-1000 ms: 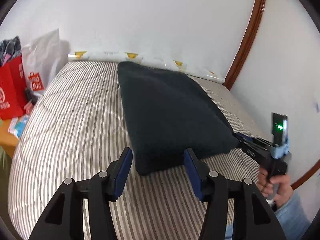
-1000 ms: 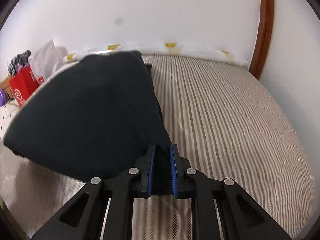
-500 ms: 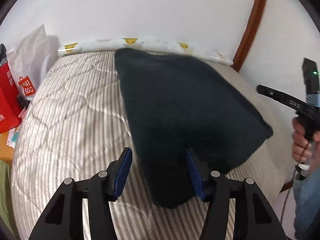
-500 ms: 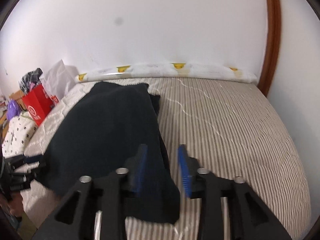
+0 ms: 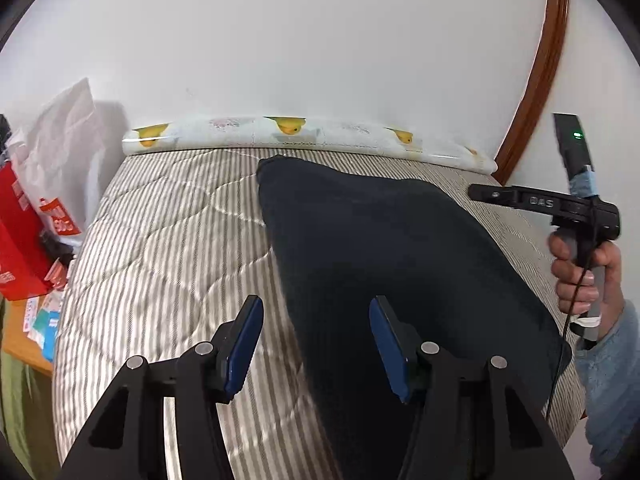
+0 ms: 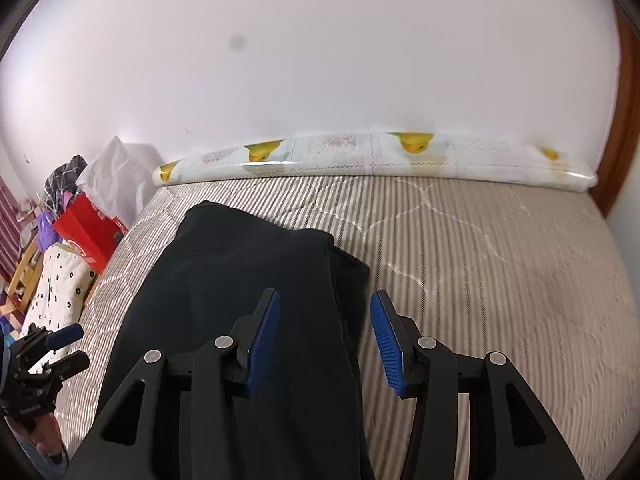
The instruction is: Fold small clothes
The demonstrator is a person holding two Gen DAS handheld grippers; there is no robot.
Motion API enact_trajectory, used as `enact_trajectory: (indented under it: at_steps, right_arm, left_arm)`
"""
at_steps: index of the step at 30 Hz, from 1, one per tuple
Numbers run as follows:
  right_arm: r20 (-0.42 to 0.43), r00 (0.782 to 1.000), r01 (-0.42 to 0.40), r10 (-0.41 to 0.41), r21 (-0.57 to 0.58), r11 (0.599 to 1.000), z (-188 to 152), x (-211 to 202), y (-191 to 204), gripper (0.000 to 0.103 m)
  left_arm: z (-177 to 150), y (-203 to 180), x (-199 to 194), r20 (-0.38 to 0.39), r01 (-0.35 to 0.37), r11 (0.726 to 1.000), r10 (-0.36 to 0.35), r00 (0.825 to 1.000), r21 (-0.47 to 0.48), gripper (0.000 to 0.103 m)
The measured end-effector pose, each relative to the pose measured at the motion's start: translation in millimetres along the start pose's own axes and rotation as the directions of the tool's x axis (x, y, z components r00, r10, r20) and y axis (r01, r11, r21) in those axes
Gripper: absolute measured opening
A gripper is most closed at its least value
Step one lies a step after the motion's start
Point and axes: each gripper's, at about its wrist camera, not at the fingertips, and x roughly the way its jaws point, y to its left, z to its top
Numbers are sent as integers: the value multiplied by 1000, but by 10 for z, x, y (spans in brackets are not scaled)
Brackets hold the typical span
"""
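A dark navy garment (image 5: 392,256) lies folded in a long strip on the striped mattress (image 5: 168,248). My left gripper (image 5: 316,332) hovers open over its near left edge, and its pads touch no cloth. In the right wrist view the garment (image 6: 240,264) shows a second layer peeking out along its right side. My right gripper (image 6: 324,328) hangs above that right edge with its jaws opening and nothing pressed between them. Each gripper also appears in the other's view: the right gripper (image 5: 476,193) held in a hand, the left gripper (image 6: 76,346) at the bed's left side.
A roll of duck-print sheeting (image 6: 360,156) lies along the white wall at the bed's far edge. A red bag (image 6: 88,236) and a white plastic bag (image 5: 60,160) stand left of the bed, beside a dotted cushion (image 6: 56,292). A brown wooden frame (image 5: 536,80) runs up the right wall.
My right gripper let go of the garment's corner, opened and drew back and up. The lifted cloth dropped flat onto the bed. My left gripper pulled back, staying open.
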Motion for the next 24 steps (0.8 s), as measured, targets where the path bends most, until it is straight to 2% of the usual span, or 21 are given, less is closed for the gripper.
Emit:
enact_trajectory:
  at_steps: [4,8,9,10,11,12,14,16,18,21,24]
  right_arm:
    - [-63,997,-51,53,43,998,125,354,-53,47]
    - [-142,985,-83,98,111,990,210,728,-126,47]
    - [-177,976,-101,126,145,984,225,839,-154,47]
    - [-192,969,-124,155,162,979,231,893,-159,39]
    - [-202,962,-153,183,158,976,235,925,-141,18]
    - [-183,966,-162,180,112,981,244,895,-104,12]
    - [-100,984,-148,149,19,989,234,733,-75,10]
    - [-41,993,-113,113,-12,993,183,627,-143,9]
    - [-28,999,-35,34,-23,999,149,697,-160,9]
    - [-62,998,12,-14,-29,999,159,751,-94,17]
    - [5,994,106,-106,-80,991,140,489,4,24]
  left_arm:
    - [68,-12,192,-23,20,1000,-19,1000,7,53]
    - [48,-33,308,-46,55,998,-54,997,6,53]
    - [35,-37,331,-51,63,998,-62,997,6,53]
    - [13,-42,365,-62,75,997,-74,995,6,53]
    - [7,-48,381,-67,79,997,-78,995,7,53]
    - [-2,-55,399,-71,78,997,-77,995,10,53]
    - [-16,-68,395,-77,85,996,-83,994,11,53]
    - [-21,-84,400,-90,98,995,-97,991,5,53]
    - [-23,-113,393,-91,83,996,-82,992,13,53]
    - [-23,-151,362,-97,44,999,-42,994,22,53]
    - [-32,-172,292,-90,22,1000,-20,996,21,53]
